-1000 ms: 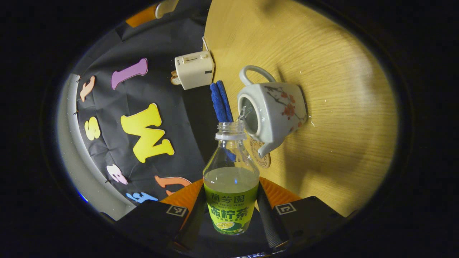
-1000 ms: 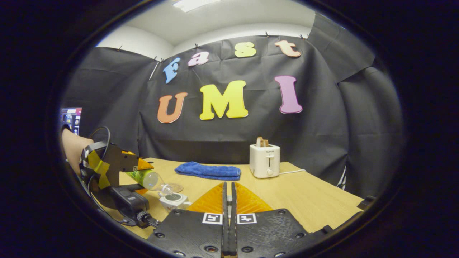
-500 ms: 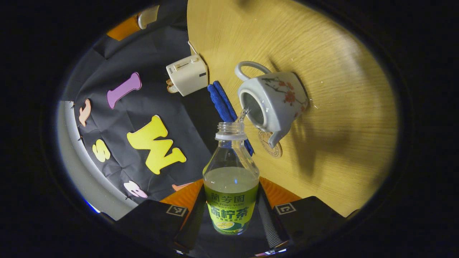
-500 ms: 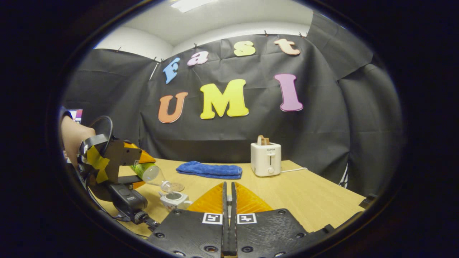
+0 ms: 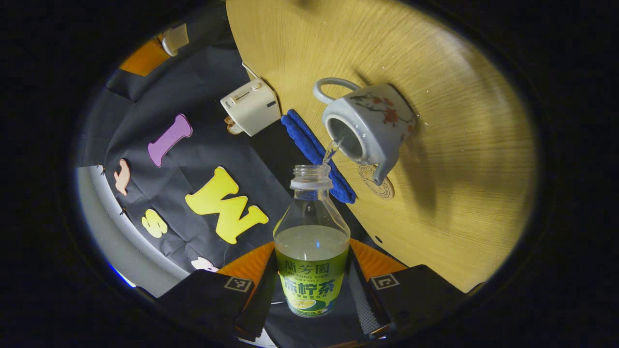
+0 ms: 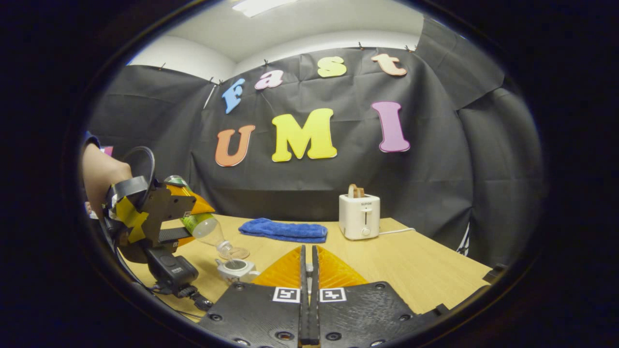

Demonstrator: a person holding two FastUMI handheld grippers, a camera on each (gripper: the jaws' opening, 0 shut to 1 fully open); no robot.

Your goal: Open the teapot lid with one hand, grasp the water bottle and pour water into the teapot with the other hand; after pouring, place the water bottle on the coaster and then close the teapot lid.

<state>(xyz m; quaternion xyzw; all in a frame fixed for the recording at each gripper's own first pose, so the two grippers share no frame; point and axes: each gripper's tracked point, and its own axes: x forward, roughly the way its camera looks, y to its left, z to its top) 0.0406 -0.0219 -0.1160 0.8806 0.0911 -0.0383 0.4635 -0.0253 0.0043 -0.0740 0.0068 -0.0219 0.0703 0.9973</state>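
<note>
My left gripper (image 5: 312, 258) is shut on a clear water bottle (image 5: 312, 227) with a green label, tipped mouth-down toward the white flowered teapot (image 5: 367, 125). A thin stream of water (image 5: 331, 150) runs from the bottle's mouth into the teapot's open top. A round coaster (image 5: 382, 186) lies beside the spout. In the right gripper view the left gripper (image 6: 193, 212), bottle (image 6: 205, 229), teapot (image 6: 236, 268) and coaster (image 6: 237, 253) sit at lower left. My right gripper (image 6: 308, 261) hovers off to the side, fingers pressed together on a pale sliver, apparently the teapot lid, mostly hidden.
A folded blue towel (image 6: 283, 229) lies at the back of the wooden table (image 6: 411, 261), with a white toaster (image 6: 359, 216) holding toast to its right. A hand (image 6: 99, 176) grips the left gripper. The table's right half is bare wood.
The left gripper has tipped the bottle steeper and risen a little while water keeps flowing into the teapot. The right gripper has held still.
</note>
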